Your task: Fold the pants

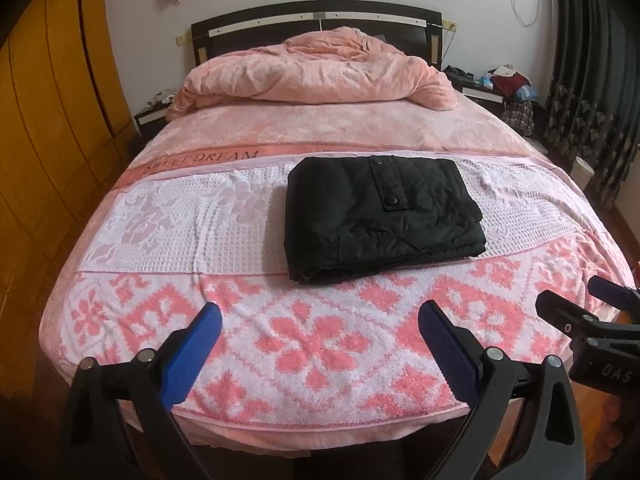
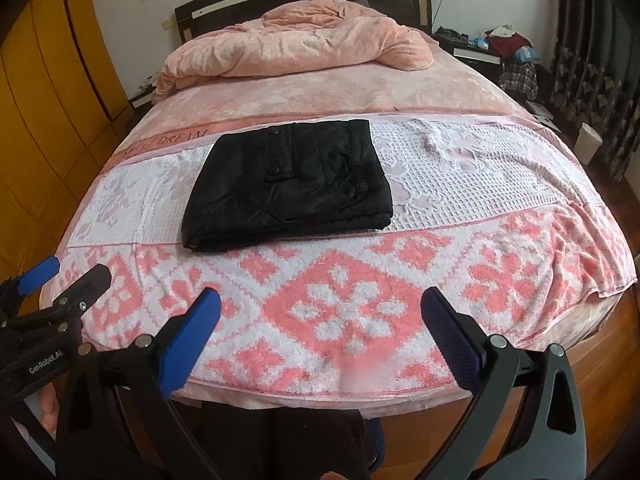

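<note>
The black pants (image 1: 380,216) lie folded into a compact rectangle on the white waffle band of the bed cover, a snap pocket flap facing up. They also show in the right wrist view (image 2: 292,184). My left gripper (image 1: 320,320) is open and empty, held over the foot of the bed, well short of the pants. My right gripper (image 2: 320,312) is open and empty too, beside the left one. The right gripper shows at the right edge of the left wrist view (image 1: 580,300), and the left gripper at the left edge of the right wrist view (image 2: 64,272).
The bed (image 1: 120,340) has a pink and white patterned cover. A crumpled pink duvet (image 1: 312,68) lies at the dark headboard. Orange wardrobes (image 1: 48,120) stand on the left. A cluttered nightstand (image 1: 492,88) and dark curtains (image 1: 592,100) stand on the right.
</note>
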{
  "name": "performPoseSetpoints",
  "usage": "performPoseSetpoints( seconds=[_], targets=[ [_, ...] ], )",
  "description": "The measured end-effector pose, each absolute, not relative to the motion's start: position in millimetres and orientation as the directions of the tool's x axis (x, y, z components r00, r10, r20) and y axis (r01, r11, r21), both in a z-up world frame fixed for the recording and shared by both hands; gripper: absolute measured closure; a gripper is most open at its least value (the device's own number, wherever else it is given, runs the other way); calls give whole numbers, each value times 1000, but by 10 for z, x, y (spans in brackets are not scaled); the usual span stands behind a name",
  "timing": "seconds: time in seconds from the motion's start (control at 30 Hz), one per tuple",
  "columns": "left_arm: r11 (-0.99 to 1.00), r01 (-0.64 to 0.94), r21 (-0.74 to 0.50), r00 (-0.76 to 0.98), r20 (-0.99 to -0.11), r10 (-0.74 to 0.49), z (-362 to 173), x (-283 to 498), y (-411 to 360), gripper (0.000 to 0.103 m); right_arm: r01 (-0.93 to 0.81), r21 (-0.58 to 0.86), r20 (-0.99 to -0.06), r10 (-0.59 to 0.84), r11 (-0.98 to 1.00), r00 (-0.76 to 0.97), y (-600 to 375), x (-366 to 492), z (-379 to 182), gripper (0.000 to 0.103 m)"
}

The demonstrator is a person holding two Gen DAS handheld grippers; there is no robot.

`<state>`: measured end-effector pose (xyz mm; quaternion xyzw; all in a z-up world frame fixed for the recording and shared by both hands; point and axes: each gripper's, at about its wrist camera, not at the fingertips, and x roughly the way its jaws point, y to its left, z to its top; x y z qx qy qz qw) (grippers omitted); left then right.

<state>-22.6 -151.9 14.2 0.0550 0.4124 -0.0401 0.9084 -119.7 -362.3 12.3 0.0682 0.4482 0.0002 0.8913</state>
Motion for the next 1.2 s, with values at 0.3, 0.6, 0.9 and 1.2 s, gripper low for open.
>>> performPoseSetpoints(
  seconds=[0.3,0.6,0.9,1.2],
  targets=[
    [991,120,64,649,-761,-29,106,-181,-1541,4,58,117,-802,59,991,594,-3644,-1131,82,3],
    [992,120,43,644,-763,-45,70,-141,-1520,4,54,121,-808,67,991,585,-3644,-1090,46,3],
    [993,108,45,637,-770,-35,61,-128,-1517,4,53,121,-812,68,991,579,-3651,-1056,6,3],
    [993,113,41,632,-774,-40,48,-141,-1525,4,52,121,-814,69,991,577,-3656,-1054,-2,3]
  ],
)
